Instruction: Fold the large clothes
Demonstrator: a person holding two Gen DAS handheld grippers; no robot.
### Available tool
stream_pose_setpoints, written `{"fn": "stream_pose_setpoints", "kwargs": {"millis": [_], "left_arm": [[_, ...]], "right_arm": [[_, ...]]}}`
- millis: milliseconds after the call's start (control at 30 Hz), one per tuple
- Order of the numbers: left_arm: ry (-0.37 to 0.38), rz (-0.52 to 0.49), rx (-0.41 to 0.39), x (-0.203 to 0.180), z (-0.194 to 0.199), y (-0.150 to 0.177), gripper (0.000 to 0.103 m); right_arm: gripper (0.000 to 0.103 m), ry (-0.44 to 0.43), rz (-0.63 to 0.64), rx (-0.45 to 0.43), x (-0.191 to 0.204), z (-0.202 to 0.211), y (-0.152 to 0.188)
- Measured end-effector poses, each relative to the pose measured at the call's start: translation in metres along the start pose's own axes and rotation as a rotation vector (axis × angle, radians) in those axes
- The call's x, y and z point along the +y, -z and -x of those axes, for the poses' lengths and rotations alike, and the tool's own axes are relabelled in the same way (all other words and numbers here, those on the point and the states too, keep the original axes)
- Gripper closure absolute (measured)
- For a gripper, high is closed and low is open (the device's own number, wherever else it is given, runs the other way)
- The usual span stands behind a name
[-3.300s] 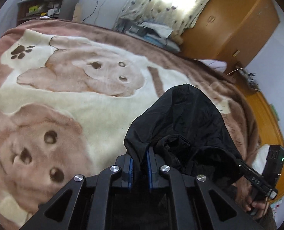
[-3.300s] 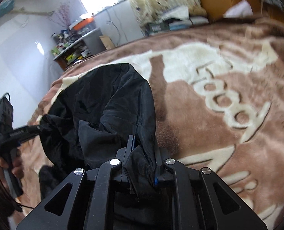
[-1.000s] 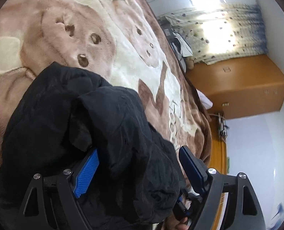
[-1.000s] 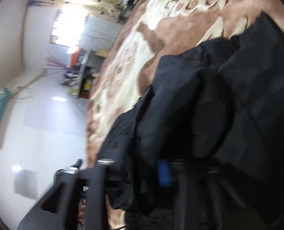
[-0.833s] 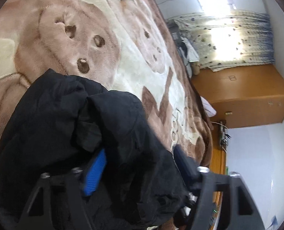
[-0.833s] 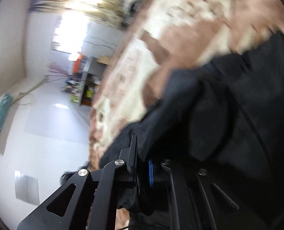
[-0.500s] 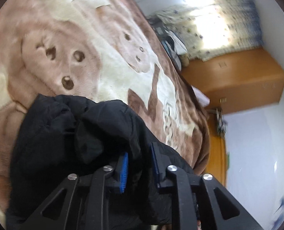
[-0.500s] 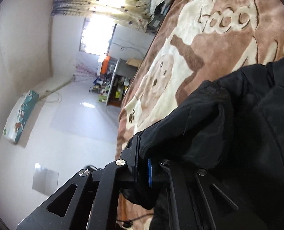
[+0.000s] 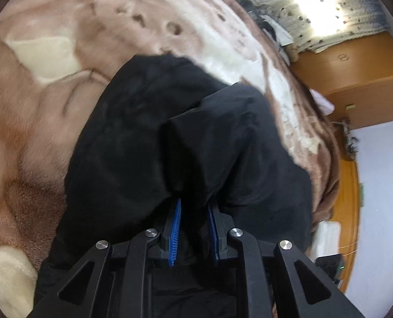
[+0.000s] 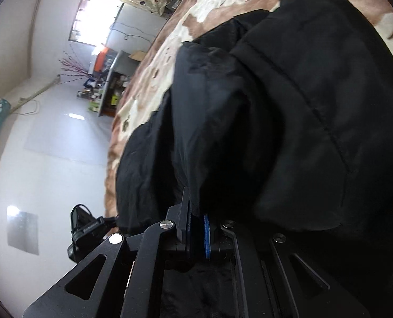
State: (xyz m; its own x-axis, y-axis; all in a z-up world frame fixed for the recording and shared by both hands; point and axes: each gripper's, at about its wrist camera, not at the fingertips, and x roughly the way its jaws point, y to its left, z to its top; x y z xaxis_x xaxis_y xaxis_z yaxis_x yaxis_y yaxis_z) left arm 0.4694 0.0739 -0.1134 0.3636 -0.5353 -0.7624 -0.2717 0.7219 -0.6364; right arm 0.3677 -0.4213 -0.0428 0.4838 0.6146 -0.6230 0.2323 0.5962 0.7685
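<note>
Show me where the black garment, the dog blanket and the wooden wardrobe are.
black garment [image 9: 148, 143]: left wrist view, on its bunched upper fold.
dog blanket [image 9: 37, 100]: left wrist view, on a bare brown patch.
wooden wardrobe [image 9: 355, 79]: left wrist view, on its orange door.

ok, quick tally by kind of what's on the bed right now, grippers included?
Black garment: 1, bunched on the blanket
Dog-print blanket: 1
Hand-held gripper: 2, left hand-held gripper and right hand-held gripper, both shut on the garment
Total: 4
</note>
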Motion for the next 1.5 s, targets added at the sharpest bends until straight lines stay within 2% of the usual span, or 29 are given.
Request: {"fn": "stream_pose_setpoints", "kwargs": {"millis": [67,133,200,233,267,367,467,500,567,600,700,733,800,867,967,1067,1200,1300,1367,1500], "left_arm": [[-0.01,-0.01,0.003,0.002,-0.002,0.002,0.082],[-0.023,-0.021,-0.002,-0.001,0.002,0.004,0.082],[-0.043,-0.082,-0.041,-0.011,0.015,0.007,0.078],[-0.048,-0.112,-0.056,-0.017,0.021,0.008,0.077],[-0.052,-0.143,-0.066,-0.022,0.031,0.01,0.071],[-0.046,-0.223,-0.12,-0.038,0.062,0.017,0.041],[-0.061,-0.329,-0.209,-0.066,0.088,0.018,0.025],[-0.08,-0.379,-0.23,-0.078,0.09,0.019,0.021],[-0.117,-0.452,-0.221,-0.102,0.082,0.018,0.021],[-0.142,-0.492,-0.189,-0.113,0.07,0.017,0.021],[-0.219,-0.55,-0.18,-0.131,0.037,0.022,0.021],[-0.261,-0.578,-0.142,-0.133,0.02,0.024,0.021],[-0.372,-0.614,-0.101,-0.13,-0.008,0.032,0.021],[-0.441,-0.63,-0.104,-0.121,-0.022,0.036,0.021],[-0.452,-0.63,-0.092,-0.106,-0.035,0.039,0.021],[-0.474,-0.657,-0.085,-0.099,-0.044,0.046,0.021],[-0.469,-0.631,-0.055,-0.09,-0.056,0.052,0.018],[-0.426,-0.591,-0.035,-0.077,-0.062,0.047,0.015],[-0.427,-0.598,-0.038,-0.075,-0.062,0.049,0.015],[-0.427,-0.583,-0.027,-0.079,-0.058,0.048,0.015]], "right_arm": [[0.095,0.07,0.046,-0.002,0.003,-0.004,0.0],[0.088,0.114,0.068,0.005,0.007,-0.001,0.003],[0.079,0.177,0.151,-0.012,0.022,0.007,0.005],[0.077,0.24,0.229,-0.038,0.034,0.016,0.009],[0.073,0.278,0.292,-0.064,0.043,0.025,0.013],[0.072,0.388,0.433,-0.147,0.067,0.048,0.022],[0.072,0.481,0.571,-0.314,0.096,0.066,0.023],[0.072,0.477,0.618,-0.334,0.106,0.065,0.022],[0.071,0.44,0.664,-0.313,0.121,0.051,0.014],[0.068,0.443,0.674,-0.301,0.125,0.042,0.009],[0.062,0.466,0.742,-0.269,0.128,0.01,0.009],[0.062,0.456,0.766,-0.255,0.124,0.001,0.011],[0.061,0.5,0.773,-0.223,0.114,-0.02,0.011],[0.061,0.533,0.752,-0.168,0.089,-0.035,0.01],[0.061,0.536,0.776,-0.154,0.071,-0.036,0.017],[0.061,0.53,0.74,-0.131,0.057,-0.041,0.016],[0.062,0.535,0.727,-0.119,0.04,-0.05,0.019],[0.062,0.538,0.746,-0.135,0.038,-0.051,0.024],[0.062,0.522,0.708,-0.125,0.034,-0.051,0.02],[0.062,0.535,0.708,-0.107,0.04,-0.049,0.017]]}}
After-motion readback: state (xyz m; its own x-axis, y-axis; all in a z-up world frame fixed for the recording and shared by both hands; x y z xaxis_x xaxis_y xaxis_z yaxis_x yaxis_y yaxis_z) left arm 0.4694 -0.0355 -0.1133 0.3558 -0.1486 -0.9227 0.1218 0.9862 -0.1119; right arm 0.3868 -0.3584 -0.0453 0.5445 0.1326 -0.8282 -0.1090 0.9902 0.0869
